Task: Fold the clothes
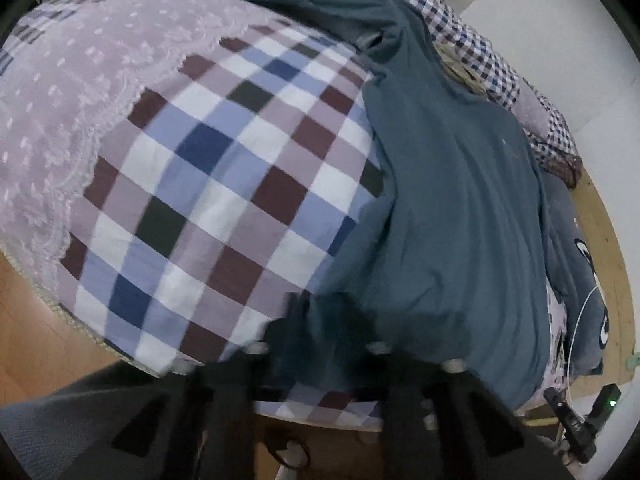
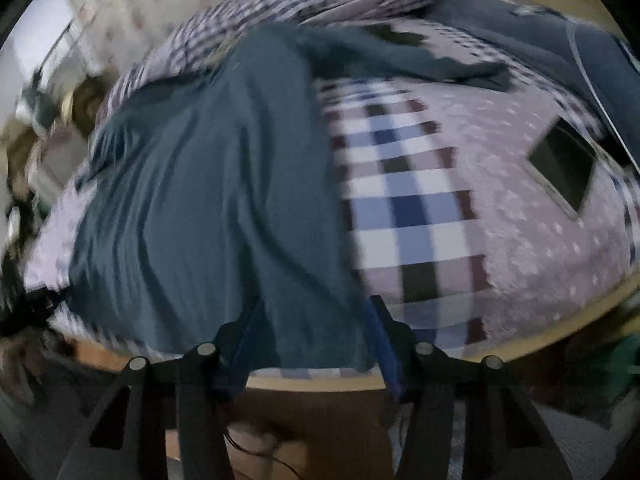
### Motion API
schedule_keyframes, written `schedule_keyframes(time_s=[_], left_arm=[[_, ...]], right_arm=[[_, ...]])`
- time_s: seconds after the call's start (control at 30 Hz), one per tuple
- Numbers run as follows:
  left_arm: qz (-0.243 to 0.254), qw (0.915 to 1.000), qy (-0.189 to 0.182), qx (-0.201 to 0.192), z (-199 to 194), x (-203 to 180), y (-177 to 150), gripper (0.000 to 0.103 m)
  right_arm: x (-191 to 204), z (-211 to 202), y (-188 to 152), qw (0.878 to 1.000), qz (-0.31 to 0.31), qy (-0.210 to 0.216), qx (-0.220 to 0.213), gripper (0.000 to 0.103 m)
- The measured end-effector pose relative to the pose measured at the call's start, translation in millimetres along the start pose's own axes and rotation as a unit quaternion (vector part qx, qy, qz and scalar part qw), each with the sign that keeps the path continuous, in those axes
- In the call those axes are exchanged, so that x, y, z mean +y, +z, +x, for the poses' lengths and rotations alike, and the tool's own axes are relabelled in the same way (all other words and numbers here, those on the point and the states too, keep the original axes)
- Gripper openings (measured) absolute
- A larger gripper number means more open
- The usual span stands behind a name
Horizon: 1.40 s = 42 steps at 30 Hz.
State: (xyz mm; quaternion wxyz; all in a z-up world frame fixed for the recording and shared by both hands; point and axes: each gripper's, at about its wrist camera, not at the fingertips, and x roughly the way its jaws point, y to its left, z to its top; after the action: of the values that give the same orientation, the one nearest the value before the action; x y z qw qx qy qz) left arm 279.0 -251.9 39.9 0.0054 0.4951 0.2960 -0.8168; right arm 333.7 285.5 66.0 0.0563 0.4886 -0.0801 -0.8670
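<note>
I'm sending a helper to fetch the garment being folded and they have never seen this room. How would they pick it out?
Find the bed with the checked bedspread in white, blue, lilac and maroon. Across it lies the teal-grey garment, plain and stretched long toward the near edge. A neighbouring dark blue item bears a white cartoon print, whereas this one is unprinted and has the left gripper and right gripper at its near hem.

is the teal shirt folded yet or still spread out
Mostly spread out: the teal shirt lies long across the checked bedspread, one sleeve stretched sideways, no neat fold visible.
</note>
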Motion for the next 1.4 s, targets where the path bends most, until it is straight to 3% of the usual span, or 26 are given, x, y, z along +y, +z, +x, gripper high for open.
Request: schedule_keyframes(time_s=[0.13,0.23,0.3,0.4,0.57,0.63,0.7,0.83,0.93,1.07,1.17,1.23,1.27,1.3,1.33,1.37,1.4], left_arm=[[-0.046,0.9962,-0.028,-0.068,-38.0,16.2,-3.5,0.002],[-0.056,0.9869,-0.066,-0.136,-77.4,19.9,-20.5,0.001],[-0.056,0.9820,-0.066,-0.168,-98.3,17.9,-38.4,0.001],[-0.082,0.9826,-0.036,-0.163,-104.3,23.6,-60.7,0.001],[-0.147,0.9790,0.032,-0.137,-95.1,43.0,-60.2,0.004],[-0.130,0.9806,0.036,-0.142,-93.0,36.1,-60.2,0.020],[-0.121,0.9830,0.028,-0.135,-92.2,38.6,-62.7,0.060],[-0.109,0.9864,0.035,-0.118,-80.3,39.7,-53.1,0.072],[-0.109,0.9889,0.051,-0.087,-59.5,42.4,-38.9,0.078],[-0.147,0.9872,0.045,-0.044,-37.0,59.3,-30.1,0.078],[-0.162,0.9867,0.017,-0.002,-18.1,63.0,-27.6,0.077],[-0.148,0.9888,0.012,0.015,-10.6,57.0,-26.4,0.075],[-0.140,0.9899,0.010,0.022,-7.1,53.6,-25.8,0.069],[-0.136,0.9905,0.009,0.021,-8.0,51.9,-26.1,0.051],[-0.133,0.9909,0.010,0.018,-10.2,50.7,-26.7,0.037],[-0.131,0.9912,0.010,0.015,-12.3,49.5,-27.3,0.008],[-0.134,0.9909,0.006,0.002,-17.9,50.2,-27.5,0.006]], right_arm=[[-1.5,8.5,2.4,1.000,0.002,-0.017,0.007,0.056],[-4.0,4.0,4.9,1.000,0.011,-0.014,-0.007,0.056],[-0.9,5.1,4.7,1.000,0.002,-0.019,-0.008,0.056],[5.7,8.8,4.9,0.999,-0.013,-0.029,-0.007,0.056],[6.9,14.3,7.7,0.999,-0.003,-0.043,-0.004,0.056],[-1.2,11.6,9.3,0.999,0.021,-0.030,-0.010,0.056],[-9.2,8.9,10.8,0.999,0.046,-0.018,-0.016,0.056],[-27.1,10.0,11.7,0.995,0.096,-0.003,-0.007,0.056],[-18.6,19.9,9.5,0.997,0.073,-0.015,0.020,0.056],[-3.2,34.5,6.3,0.997,0.031,-0.038,0.055,0.056],[1.5,44.2,5.8,0.996,0.017,-0.048,0.072,0.056],[4.3,49.2,5.6,0.995,0.008,-0.055,0.078,0.053],[6.4,51.3,5.3,0.995,0.002,-0.058,0.081,0.049],[8.7,53.4,5.0,0.995,-0.004,-0.059,0.085,0.034],[11.9,54.7,4.5,0.994,-0.013,-0.063,0.087,0.009],[15.9,54.9,3.6,0.993,-0.025,-0.069,0.087,0.003],[19.6,53.6,2.8,0.993,-0.035,-0.075,0.084,0.004]])
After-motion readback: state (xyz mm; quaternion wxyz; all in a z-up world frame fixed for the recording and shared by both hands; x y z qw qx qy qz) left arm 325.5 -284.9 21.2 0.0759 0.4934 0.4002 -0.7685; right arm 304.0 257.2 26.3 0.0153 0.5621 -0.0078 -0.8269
